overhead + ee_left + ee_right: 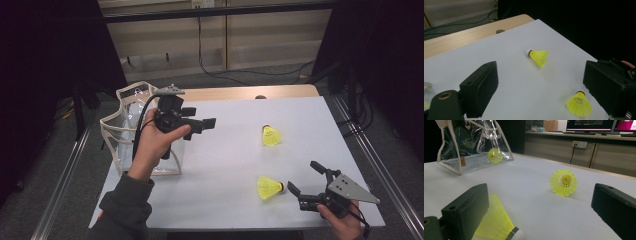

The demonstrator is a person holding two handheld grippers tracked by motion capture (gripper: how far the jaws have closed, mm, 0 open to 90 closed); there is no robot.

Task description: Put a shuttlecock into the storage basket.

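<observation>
While both tongs gape empty, right tongs (304,178) beside near shuttlecock (269,187), apart

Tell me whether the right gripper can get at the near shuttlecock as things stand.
Probably yes: the right gripper stands open right beside the near shuttlecock, which lies on bare table with nothing between them.

Two yellow plastic shuttlecocks lie on their sides on the white table, well apart. The near shuttlecock (269,187) has its cork pointing right; the far shuttlecock (271,135) has its cork up-left. A third shuttlecock (495,155) sits inside the clear bag (116,145).
</observation>
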